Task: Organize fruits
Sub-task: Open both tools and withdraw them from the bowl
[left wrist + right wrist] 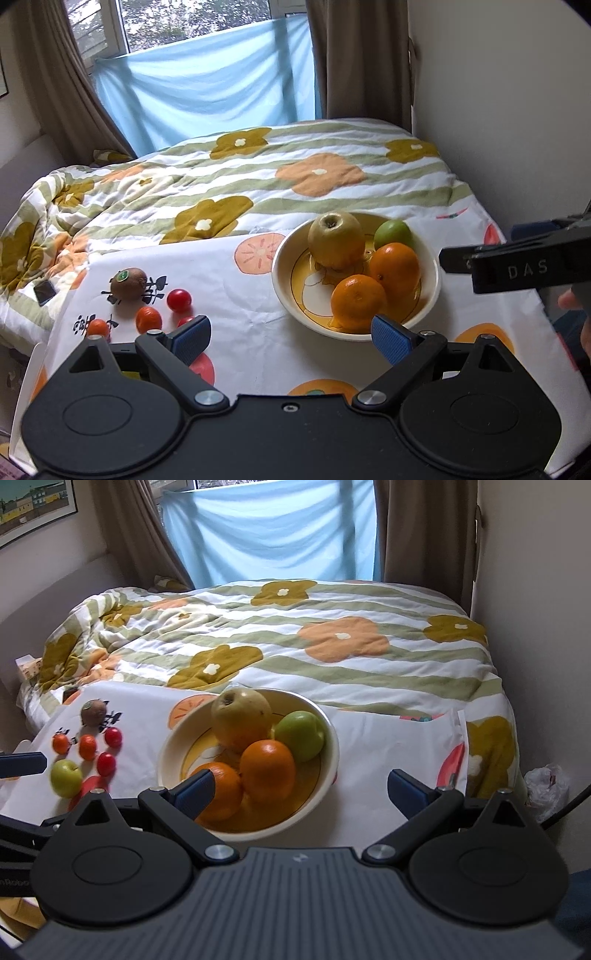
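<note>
A cream bowl (279, 273) (332, 738) on the printed tablecloth holds a yellow apple (336, 240) (240, 716), a green apple (393, 232) (301, 734) and two oranges (395, 271) (267, 770). Left of the bowl lie a kiwi (128, 281) (93, 712), a small green apple (65, 777) and several red and orange cherry tomatoes (179, 300) (106, 763). My left gripper (291, 336) hovers open and empty in front of the bowl. My right gripper (301, 790) is open over the bowl's near side, gripping nothing.
The table (388, 746) butts against a bed with a flowered quilt (258, 177). A phone (45, 291) lies on the quilt at the left. A wall stands close on the right, with a white plastic bag (546, 786) by it.
</note>
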A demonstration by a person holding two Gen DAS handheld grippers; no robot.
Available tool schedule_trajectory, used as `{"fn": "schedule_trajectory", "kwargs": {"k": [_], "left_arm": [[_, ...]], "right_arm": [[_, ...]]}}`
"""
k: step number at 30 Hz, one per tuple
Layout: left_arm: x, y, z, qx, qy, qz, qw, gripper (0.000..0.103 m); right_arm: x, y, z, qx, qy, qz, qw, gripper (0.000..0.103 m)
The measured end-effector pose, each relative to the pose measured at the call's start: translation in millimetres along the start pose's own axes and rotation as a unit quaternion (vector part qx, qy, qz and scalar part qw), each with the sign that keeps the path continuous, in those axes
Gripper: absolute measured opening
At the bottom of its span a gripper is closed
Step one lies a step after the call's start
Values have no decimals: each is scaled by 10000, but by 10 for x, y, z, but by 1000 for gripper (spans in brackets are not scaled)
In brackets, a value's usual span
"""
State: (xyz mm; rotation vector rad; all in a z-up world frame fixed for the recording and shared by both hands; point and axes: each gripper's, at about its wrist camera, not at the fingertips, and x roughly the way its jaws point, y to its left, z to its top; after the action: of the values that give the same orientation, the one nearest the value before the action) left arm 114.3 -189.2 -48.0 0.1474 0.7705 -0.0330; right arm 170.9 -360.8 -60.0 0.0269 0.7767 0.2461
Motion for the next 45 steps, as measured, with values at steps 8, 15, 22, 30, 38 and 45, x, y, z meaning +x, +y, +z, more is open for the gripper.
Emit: {"fn": "schedule_trajectory", "kwargs": {"k": [8, 15, 22, 30, 38, 45], "left_arm": [[-380, 167, -89, -191, -259, 270, 9991, 103], [-581, 555, -209, -446, -314, 551, 9970, 103], [-545, 1046, -342, -568, -137, 672, 9960, 103], [-275, 1540, -397, -365, 110, 515, 9979, 103], [111, 1850, -420, 36, 283, 100, 9995, 103], [485, 2000, -457, 331, 453, -368, 9977, 103]], "right_arm": [[-303, 205, 4, -170, -128, 191, 9996, 103], [-421, 498, 60, -306, -208, 442, 9983, 103], [-295, 872, 94, -340, -109, 571, 9977, 103], [42, 1322, 119, -173, 69, 518, 9985, 103], [460, 1587, 143, 145, 275, 298, 9991, 103], [811, 1825, 119, -2, 422, 54, 9991, 103]]}}
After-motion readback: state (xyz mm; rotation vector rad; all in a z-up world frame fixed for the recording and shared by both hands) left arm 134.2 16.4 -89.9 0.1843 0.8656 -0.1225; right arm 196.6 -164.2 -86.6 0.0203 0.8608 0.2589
